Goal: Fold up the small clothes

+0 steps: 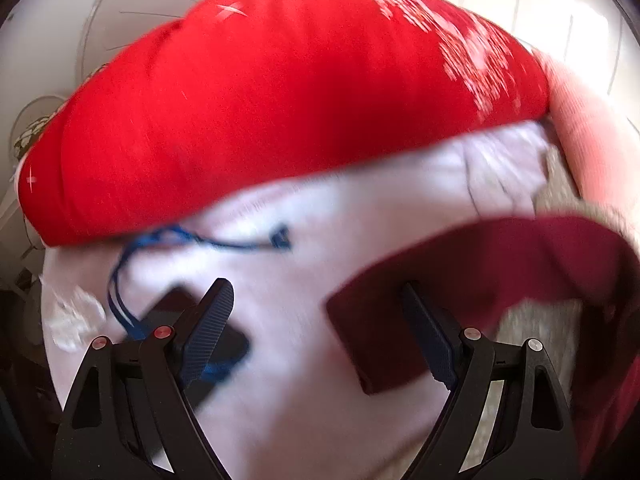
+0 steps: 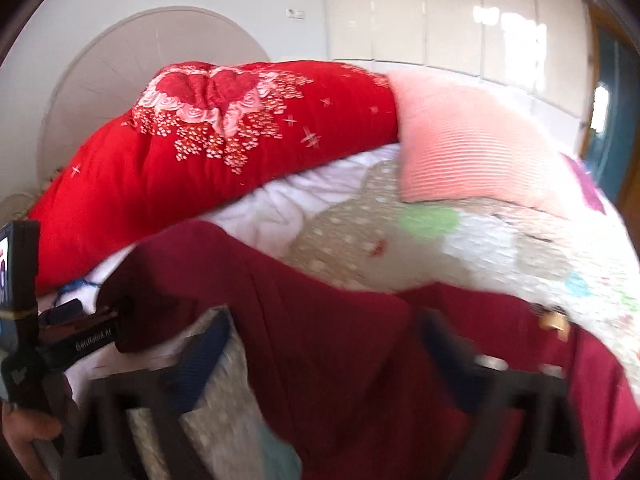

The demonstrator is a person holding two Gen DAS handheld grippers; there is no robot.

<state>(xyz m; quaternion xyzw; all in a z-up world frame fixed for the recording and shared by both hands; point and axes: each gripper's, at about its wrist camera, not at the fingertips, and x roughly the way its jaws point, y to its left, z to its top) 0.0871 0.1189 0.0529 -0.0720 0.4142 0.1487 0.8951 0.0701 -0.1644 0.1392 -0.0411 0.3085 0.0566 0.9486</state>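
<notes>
A dark red garment (image 1: 500,264) lies partly lifted on the bed, arching up on the right in the left wrist view. My left gripper (image 1: 320,320) is open wide. One corner of the garment sits between its fingers, against the inner side of the right finger (image 1: 428,336). In the right wrist view the garment (image 2: 340,340) drapes between the blurred fingers of my right gripper (image 2: 324,316). The jaws stand apart, and the left pad (image 2: 200,352) is clear of the cloth. The left gripper (image 2: 108,320) shows at the garment's far left corner, held by a hand (image 2: 32,432).
A bright red quilt (image 2: 160,184) with a heart pattern is heaped at the head of the bed, and a pink pillow (image 2: 472,148) lies to its right. A blue cord (image 1: 224,242) lies on the white sheet (image 1: 300,280). The patterned bedspread (image 2: 400,240) lies under the garment, with wardrobe doors (image 2: 440,12) behind.
</notes>
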